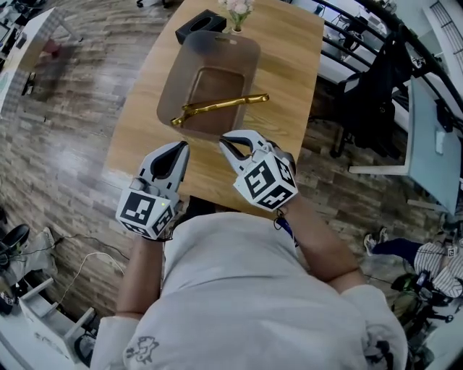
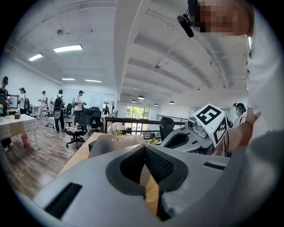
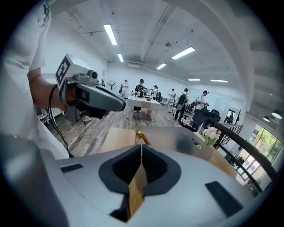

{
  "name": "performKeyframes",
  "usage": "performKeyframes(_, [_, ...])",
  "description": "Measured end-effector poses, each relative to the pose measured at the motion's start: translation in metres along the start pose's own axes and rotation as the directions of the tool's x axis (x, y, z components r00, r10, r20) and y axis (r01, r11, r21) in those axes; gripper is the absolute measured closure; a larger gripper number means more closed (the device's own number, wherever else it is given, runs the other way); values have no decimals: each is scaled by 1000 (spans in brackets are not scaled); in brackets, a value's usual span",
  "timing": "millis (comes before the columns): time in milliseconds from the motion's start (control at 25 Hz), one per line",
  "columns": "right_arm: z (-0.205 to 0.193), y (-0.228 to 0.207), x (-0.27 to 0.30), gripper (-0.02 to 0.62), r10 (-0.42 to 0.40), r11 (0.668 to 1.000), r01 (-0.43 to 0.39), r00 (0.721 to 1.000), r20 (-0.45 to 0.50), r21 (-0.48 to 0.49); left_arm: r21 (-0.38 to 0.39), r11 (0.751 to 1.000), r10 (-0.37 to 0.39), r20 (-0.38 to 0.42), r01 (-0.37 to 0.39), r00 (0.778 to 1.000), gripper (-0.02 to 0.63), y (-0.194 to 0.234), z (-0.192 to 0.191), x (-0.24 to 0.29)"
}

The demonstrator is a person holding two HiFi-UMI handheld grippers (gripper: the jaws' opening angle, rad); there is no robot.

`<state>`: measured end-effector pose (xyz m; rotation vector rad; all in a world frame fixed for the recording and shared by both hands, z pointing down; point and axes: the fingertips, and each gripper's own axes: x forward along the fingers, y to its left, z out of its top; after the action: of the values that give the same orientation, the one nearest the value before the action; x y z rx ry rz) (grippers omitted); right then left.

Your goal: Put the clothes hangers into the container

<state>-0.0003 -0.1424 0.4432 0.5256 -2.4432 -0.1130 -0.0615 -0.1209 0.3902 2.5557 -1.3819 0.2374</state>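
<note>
A gold clothes hanger (image 1: pixel 217 106) lies aslant in the grey container (image 1: pixel 173 87) on the wooden table, one end resting over its right rim. Both grippers hover over the table's near edge, short of the container. My left gripper (image 1: pixel 181 147) is shut with nothing in it; in the left gripper view its jaws (image 2: pixel 144 148) meet at the tips. My right gripper (image 1: pixel 226 140) is shut and empty too, its jaws (image 3: pixel 141 147) closed in front of the container (image 3: pixel 177 139). The hanger's gold tip (image 3: pixel 142 136) shows just beyond them.
A black box (image 1: pixel 199 25) and a small vase of flowers (image 1: pixel 237 14) stand at the table's far end, behind the container. A dark office chair (image 1: pixel 369 101) and white desks are to the right. People stand far off in the office.
</note>
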Motion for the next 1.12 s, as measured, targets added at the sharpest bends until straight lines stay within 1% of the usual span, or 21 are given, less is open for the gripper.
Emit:
performKeyframes(120, [6, 3, -15, 589, -18, 1000, 18, 998, 56, 12, -5, 1000, 12, -8, -12, 1000, 600, -10, -4, -8])
performKeyframes(280, [10, 10, -29, 589, -17, 999, 12, 994, 111, 46, -7, 1000, 16, -3, -16, 1000, 600, -18, -5, -20])
performKeyframes(480, [14, 25, -35, 591, 4, 993, -23, 986, 169, 116, -9, 1000, 10, -2, -10, 1000, 600, -15, -8, -35])
performKeyframes(840, [23, 64, -39, 591, -7, 988, -19, 985, 172, 151, 0, 999, -50, -5, 50, 999, 600, -10, -14, -78])
performKeyframes(1000, [29, 78, -45, 591, -38, 982, 4, 983, 179, 187, -2, 998, -70, 3, 70, 998, 600, -5, -20, -107])
performKeyframes(1120, [37, 90, -54, 591, -67, 980, 30, 980, 189, 195, 1, 997, -82, 9, 82, 997, 600, -1, -23, -128])
